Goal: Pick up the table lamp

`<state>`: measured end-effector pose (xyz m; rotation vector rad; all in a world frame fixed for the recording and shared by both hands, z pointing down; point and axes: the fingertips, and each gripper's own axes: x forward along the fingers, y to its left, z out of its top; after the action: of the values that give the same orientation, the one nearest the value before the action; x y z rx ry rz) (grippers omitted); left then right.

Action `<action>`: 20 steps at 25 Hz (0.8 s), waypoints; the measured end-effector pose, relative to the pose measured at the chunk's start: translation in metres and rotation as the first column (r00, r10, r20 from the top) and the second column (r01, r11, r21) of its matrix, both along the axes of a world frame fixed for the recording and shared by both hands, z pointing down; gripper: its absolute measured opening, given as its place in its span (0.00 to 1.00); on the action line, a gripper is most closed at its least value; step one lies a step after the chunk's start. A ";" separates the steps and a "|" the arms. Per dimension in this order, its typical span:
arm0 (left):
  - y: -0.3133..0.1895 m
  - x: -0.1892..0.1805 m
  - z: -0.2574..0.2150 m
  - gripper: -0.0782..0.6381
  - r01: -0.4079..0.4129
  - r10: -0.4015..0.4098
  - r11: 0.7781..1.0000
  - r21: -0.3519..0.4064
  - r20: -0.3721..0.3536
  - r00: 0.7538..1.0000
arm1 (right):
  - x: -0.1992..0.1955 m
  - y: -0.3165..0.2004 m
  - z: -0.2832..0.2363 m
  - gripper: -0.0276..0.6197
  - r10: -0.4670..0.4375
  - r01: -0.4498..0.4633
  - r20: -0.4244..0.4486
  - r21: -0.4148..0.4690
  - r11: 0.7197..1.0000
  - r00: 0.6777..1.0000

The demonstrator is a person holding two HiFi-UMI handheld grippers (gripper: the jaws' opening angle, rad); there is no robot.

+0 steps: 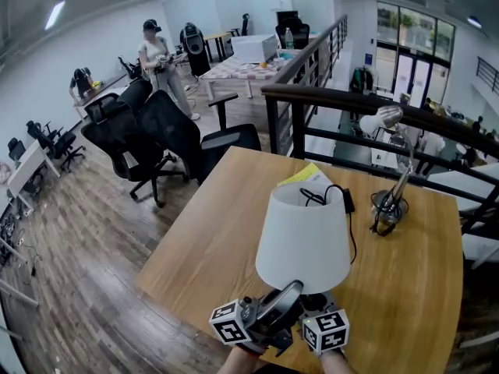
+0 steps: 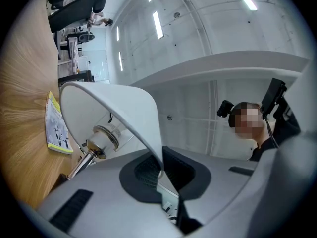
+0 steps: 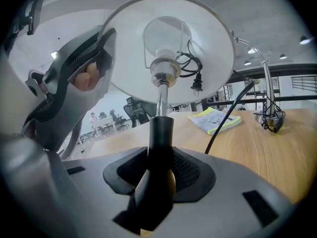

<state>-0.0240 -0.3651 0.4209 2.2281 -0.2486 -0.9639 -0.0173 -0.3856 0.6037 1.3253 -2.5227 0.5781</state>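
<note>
Gripping the table lamp [image 1: 302, 236] in two places, we have it at the near edge of the wooden table [image 1: 405, 287], right in front of us. Our right gripper [image 3: 159, 167] is closed around the black stem [image 3: 159, 133] low down, just above where the base must be. That is the sturdy part, so we judge this grip is meant to carry the weight. Our left gripper [image 2: 161, 175] points upward and pinches the thin lower rim of the white shade [image 2: 124, 108], jaws nearly together on the wall. This hold looks like a steadying one, keeping the top-heavy shade from swinging or tilting.

The cord [image 3: 190, 63] is bundled up inside the shade with its plug [image 3: 197, 85] hanging free by the bulb socket, probably so nothing trails on the table during the lift. A length of cable also runs down on the right of the stem.

The shade hides the base from above, so we cannot tell whether the lamp is off the tabletop.

A yellow booklet [image 1: 306, 175] lies just beyond the lamp. A chrome gooseneck lamp [image 1: 390, 201] stands well apart at the far right, out of the way.
</note>
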 end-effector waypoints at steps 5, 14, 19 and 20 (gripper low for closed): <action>0.005 0.003 -0.002 0.13 -0.005 0.005 1.000 0.014 0.003 1.000 | 0.003 0.001 -0.003 0.28 0.007 -0.007 -0.001 0.018 1.000 1.000; 0.015 0.009 -0.014 0.13 -0.017 0.016 0.998 0.058 0.028 0.999 | 0.008 0.006 -0.015 0.28 0.018 -0.019 0.007 0.051 0.999 1.000; 0.024 0.012 -0.023 0.13 -0.024 0.021 0.996 0.085 0.033 0.999 | 0.011 0.010 -0.026 0.28 0.020 -0.021 0.005 0.075 0.997 1.000; 0.025 0.013 -0.025 0.13 -0.026 0.023 0.996 0.091 0.033 0.999 | 0.012 0.010 -0.028 0.28 0.022 -0.022 0.005 0.080 0.997 1.000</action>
<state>-0.0109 -0.3399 0.3956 2.3258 -0.1947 -0.9443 -0.0052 -0.3754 0.5757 1.3817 -2.5626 0.4891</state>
